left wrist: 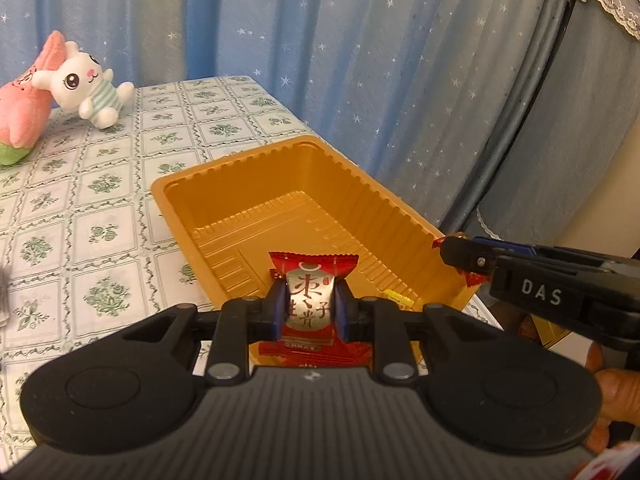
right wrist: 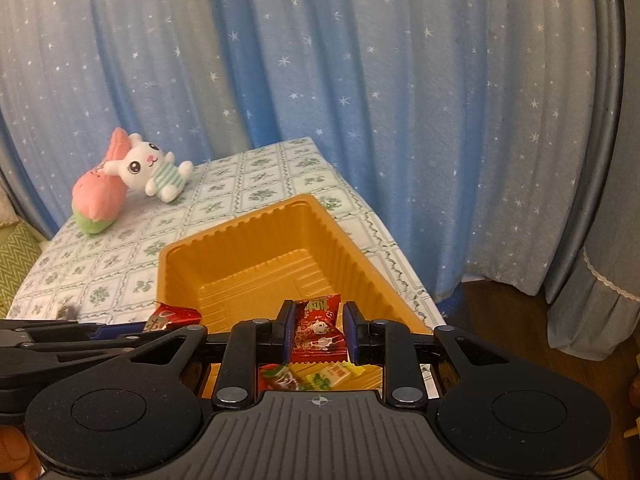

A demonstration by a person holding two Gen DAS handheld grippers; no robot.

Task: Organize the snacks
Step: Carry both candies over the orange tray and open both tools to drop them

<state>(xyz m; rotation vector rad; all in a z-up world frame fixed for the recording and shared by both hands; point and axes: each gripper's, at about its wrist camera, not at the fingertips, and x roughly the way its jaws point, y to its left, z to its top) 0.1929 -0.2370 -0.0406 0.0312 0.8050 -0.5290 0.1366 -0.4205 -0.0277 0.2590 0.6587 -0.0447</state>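
Observation:
An orange plastic tray (left wrist: 224, 216) (right wrist: 180, 264) stands on the table with its far half bare. My left gripper (left wrist: 310, 310) is shut on a red and silver candy packet (left wrist: 310, 300), held over the tray's near end. My right gripper (right wrist: 318, 330) is shut on a red candy with cartoon figures (right wrist: 318, 328), also above the near end. In the right wrist view, a few wrapped sweets (right wrist: 320, 376) lie in the tray under the fingers. The right gripper (left wrist: 460, 254) reaches in from the right in the left wrist view; the left gripper's candy packet (right wrist: 170, 316) shows at left in the right wrist view.
Two plush toys, a white rabbit (left wrist: 90, 88) (right wrist: 150, 168) and a pink one (left wrist: 24, 108) (right wrist: 100, 196), lie at the table's far left. A floral tablecloth (left wrist: 80, 220) covers the table. Blue star curtains (left wrist: 360, 60) hang behind. The table's right edge runs close beside the tray.

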